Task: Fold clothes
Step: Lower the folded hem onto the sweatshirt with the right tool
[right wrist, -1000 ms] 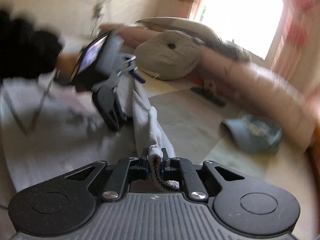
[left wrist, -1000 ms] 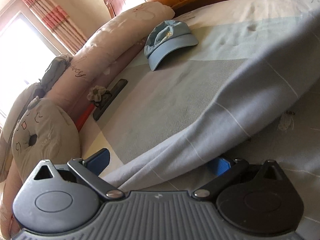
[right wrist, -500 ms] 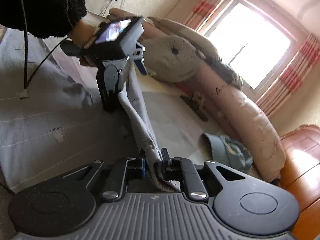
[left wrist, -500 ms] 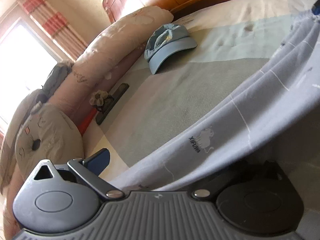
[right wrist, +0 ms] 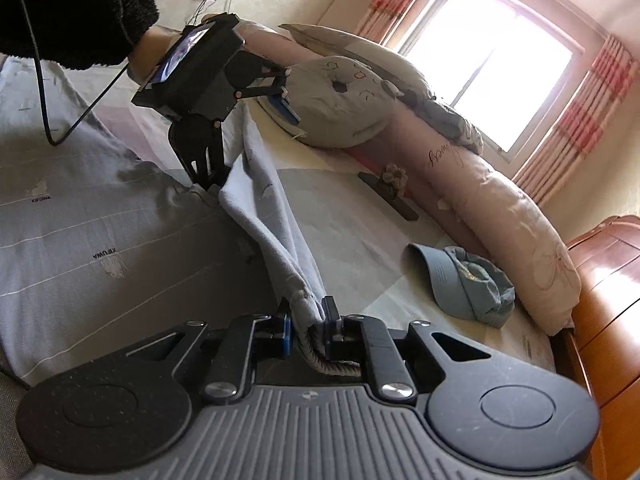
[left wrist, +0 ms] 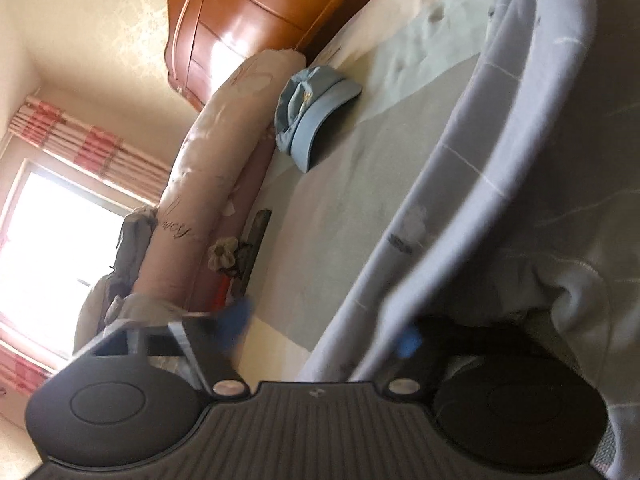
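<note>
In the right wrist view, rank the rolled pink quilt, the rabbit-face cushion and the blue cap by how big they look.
1. Rolled pink quilt, clearly largest.
2. Rabbit-face cushion.
3. Blue cap, smallest, though it lies nearer the camera than the cushion.

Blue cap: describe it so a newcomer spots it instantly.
Start at the bed, then follow the long pink rolled quilt along its far side towards the wooden headboard. The blue cap lies beside the roll, the only brimmed, solid blue thing there.
</note>
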The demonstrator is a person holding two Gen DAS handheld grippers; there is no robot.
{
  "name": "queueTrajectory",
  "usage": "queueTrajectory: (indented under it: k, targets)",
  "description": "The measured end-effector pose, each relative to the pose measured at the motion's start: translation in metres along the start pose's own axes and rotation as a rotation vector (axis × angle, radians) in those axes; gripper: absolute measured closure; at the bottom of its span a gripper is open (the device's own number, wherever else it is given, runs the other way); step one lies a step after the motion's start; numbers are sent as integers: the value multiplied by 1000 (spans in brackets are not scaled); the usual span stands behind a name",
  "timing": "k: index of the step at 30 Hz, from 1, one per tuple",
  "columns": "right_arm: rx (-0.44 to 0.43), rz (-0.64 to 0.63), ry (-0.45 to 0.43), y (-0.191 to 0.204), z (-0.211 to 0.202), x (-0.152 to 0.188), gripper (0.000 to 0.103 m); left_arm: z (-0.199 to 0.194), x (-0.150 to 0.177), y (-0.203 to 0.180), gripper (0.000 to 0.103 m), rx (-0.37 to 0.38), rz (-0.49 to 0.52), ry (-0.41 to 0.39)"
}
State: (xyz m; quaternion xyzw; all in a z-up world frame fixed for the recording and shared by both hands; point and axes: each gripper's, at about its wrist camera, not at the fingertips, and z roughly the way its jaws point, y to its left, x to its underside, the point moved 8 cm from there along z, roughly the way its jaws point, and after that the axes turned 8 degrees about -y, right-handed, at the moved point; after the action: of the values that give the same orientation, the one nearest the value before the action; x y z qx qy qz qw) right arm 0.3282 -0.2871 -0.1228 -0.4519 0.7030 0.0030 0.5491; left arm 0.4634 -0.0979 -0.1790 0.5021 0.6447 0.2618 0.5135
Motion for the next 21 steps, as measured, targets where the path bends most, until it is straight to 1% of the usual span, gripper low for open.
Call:
queueTrajectory:
  k: [3,5,6,8,11,13,14,15,18,21]
  targets:
    - [-2,9,5,-1,0,1,88,-6,-3,0,54,-12,11,-22]
    - [-4,21,5,-3,0,0,88,-10,-5,-1,58,1,17,-40]
    - [-3,27,5,-4,-1,0,88,-11,-6,-4,60,2,40,-45]
    - [-3,47,4,-6,0,0,88,-13,-6,-10,61,3,85,-55]
    - [-4,82,4,-11,0,0,88,-17,-8,-16,63,6,111,-70]
    - [-5,108,3,-14,-1,1,88,-20,-10,-17,75,2,116,-80]
    - [-6,120,2,-16,-1,1,88,-20,-11,-18,89,4,116,-77]
    - [-8,132,2,-18,-2,2,88,-20,-11,-18,96,6,116,-74]
    - [-5,136,8,-18,-2,3,87,-23,-14,-19,102,27,117,-67]
    - [-2,135,15,-19,-2,4,87,-27,-17,-16,102,37,109,-64]
